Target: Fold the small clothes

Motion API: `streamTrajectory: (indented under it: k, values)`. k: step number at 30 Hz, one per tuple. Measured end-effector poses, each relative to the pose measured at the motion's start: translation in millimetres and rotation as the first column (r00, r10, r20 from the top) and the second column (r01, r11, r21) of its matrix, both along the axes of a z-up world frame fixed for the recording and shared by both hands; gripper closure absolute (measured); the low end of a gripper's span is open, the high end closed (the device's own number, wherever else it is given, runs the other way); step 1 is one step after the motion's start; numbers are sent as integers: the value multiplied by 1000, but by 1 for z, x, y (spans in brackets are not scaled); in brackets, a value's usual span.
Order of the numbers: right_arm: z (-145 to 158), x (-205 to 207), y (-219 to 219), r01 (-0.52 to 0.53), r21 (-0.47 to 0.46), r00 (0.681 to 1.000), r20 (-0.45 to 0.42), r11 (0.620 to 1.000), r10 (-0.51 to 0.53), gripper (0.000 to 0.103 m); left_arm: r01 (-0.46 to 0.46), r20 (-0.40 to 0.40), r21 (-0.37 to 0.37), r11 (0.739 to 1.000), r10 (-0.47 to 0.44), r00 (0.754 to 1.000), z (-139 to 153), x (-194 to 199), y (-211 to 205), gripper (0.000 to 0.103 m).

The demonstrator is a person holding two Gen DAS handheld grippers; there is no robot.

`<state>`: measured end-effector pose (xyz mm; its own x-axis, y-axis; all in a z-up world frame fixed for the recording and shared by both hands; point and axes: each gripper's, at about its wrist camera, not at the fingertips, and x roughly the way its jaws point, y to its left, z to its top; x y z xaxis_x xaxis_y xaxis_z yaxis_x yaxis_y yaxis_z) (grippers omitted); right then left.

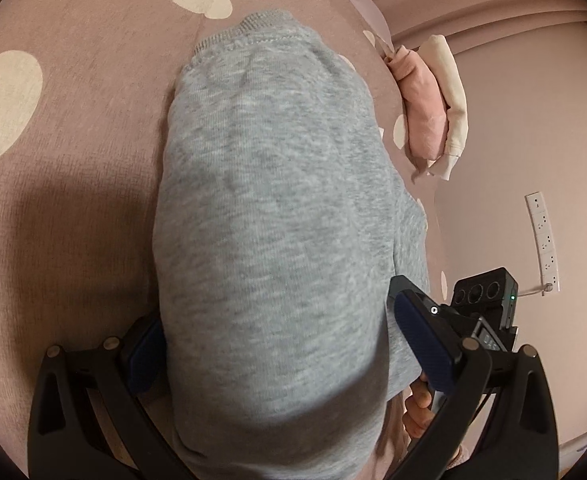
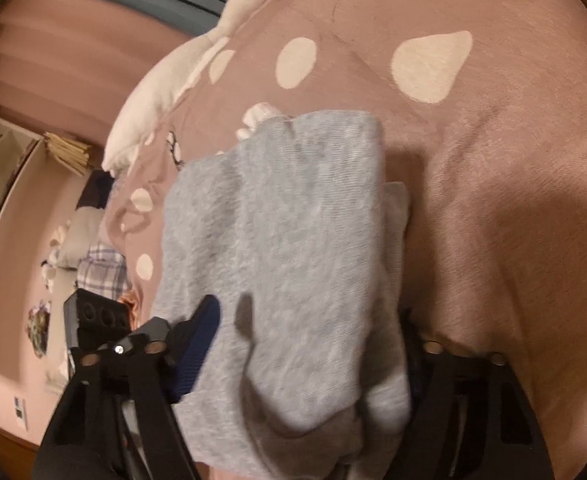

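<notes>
A grey knit garment [image 1: 277, 208] lies lengthwise on the spotted mauve bed cover [image 1: 73, 128], its ribbed waistband at the far end. My left gripper [image 1: 285, 344] straddles its near end with the jaws wide. Cloth bulges up between them, covers part of the left pad and meets the right pad [image 1: 425, 348]; I cannot make out whether they squeeze it. In the right wrist view the same grey garment [image 2: 285, 240] fills my right gripper [image 2: 305, 344]. Its left pad [image 2: 197, 344] bears on the cloth's edge, and the cloth hides the right finger.
Folded pink and cream clothes [image 1: 433, 108] sit at the bed's far right edge. A white plush goose [image 2: 181, 68] lies along the far left edge. A hand [image 1: 417, 412] holds the other gripper's handle. A power strip [image 1: 543, 240] hangs on the wall.
</notes>
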<state>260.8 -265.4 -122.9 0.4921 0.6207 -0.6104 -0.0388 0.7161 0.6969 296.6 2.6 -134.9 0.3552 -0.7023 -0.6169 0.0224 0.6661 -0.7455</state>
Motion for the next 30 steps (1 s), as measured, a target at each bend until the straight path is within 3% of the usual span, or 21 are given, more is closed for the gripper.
streamTrajectory:
  k: [6, 12, 17, 30]
  values:
    - [-5, -5, -9, 12, -2, 1000, -2, 1000, -12, 56, -4, -6, 24, 1000, 4, 1000, 1, 3, -6, 3]
    - [4, -11, 3, 36, -99, 999, 26, 994, -34, 64, -7, 5, 111, 994, 6, 1000, 5, 4, -10, 26]
    - [17, -19, 18, 49, -184, 996, 85, 982, -34, 71, -23, 45, 154, 988, 17, 999, 7, -1, -11, 33]
    - [52, -47, 50, 17, -257, 976, 215, 966, 40, 74, -33, 146, 223, 974, 0, 989, 26, -35, -9, 38]
